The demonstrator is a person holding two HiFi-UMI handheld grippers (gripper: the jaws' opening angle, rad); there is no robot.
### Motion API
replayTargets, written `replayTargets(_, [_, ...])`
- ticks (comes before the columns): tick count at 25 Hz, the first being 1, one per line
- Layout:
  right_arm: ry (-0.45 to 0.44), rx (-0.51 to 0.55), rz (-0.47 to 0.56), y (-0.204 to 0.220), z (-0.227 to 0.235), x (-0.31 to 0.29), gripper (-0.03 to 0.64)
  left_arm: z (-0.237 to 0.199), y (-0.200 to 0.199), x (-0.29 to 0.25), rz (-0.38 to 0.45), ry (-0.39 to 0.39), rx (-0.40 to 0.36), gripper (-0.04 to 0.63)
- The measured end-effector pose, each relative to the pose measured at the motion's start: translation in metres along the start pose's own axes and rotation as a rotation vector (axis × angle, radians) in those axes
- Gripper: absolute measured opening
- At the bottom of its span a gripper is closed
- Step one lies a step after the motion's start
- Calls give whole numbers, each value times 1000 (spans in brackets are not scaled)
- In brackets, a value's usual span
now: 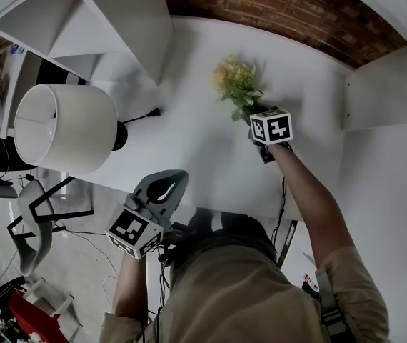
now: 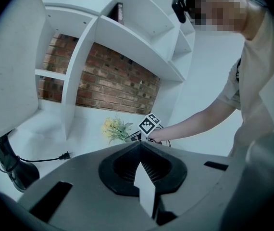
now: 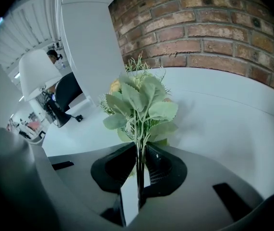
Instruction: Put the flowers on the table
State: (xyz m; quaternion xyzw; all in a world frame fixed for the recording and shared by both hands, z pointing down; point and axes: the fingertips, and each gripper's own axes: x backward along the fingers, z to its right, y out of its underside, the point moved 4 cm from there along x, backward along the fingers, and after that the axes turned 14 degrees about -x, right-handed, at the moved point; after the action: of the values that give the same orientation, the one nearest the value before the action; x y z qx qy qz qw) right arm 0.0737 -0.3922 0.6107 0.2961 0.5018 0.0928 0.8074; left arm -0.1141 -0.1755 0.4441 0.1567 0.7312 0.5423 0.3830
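Head view, read from the left: a lamp (image 1: 61, 127) with a white shade stands at the table's (image 1: 189, 148) left end, and its plug (image 1: 153, 111) lies loose on the white top just beside it. Nearer the person, at the table's front edge, the left gripper (image 1: 162, 190) hangs idle; in the left gripper view its jaws are together with nothing between them (image 2: 139, 146). Further right, the flowers (image 1: 235, 81) sit over the back part of the table, close to the brick wall (image 1: 282, 13), and the right gripper (image 1: 255, 120) has them from the near side. The right gripper view shows that gripper (image 3: 139, 150) clamped on the thin stems (image 3: 138, 136), with the pale green leaves and a yellow bloom (image 3: 139, 100) fanning out beyond the jaws. Whether the bunch already touches the tabletop cannot be told from any view. It looks a light thing, a small posy with soft leaves and wiry stems, so weight should be no trouble. The heads would crush or bend under a pinch, so the bundled stems below the foliage, where it is held now, are likely the right place. With the bulk at the top it will probably tip over once released, so laying it on its side seems safer than standing it up.
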Motion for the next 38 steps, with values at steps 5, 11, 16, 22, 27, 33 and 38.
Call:
replayTargets(5, [-4, 9, -3, -4, -1, -6, 57, -1, 0, 0, -7, 3, -1, 8])
replayTargets(11, [-7, 13, -27, -7, -1, -10, 57, -2, 0, 2, -12, 2, -4, 8])
replayTargets(16, [-22, 25, -39, -6, -3, -7, 57, -3, 0, 4, -8, 7, -9, 8])
replayTargets(22, [-17, 57, -29, -5, -3, 0, 116, -2, 0, 8, -4, 15, -19, 8])
replayTargets(27, [-16, 70, 3, -6, -5, 8, 165, -1, 1, 12, -2, 21, -28, 8])
replayTargets(33, [-8, 65, 34, -7, -4, 18, 167, 0, 0, 13, 16, 27, -33, 8])
replayTargets(38, [-11, 15, 94, -11, -3, 31, 167, 1, -1, 13, 28, 31, -39, 8])
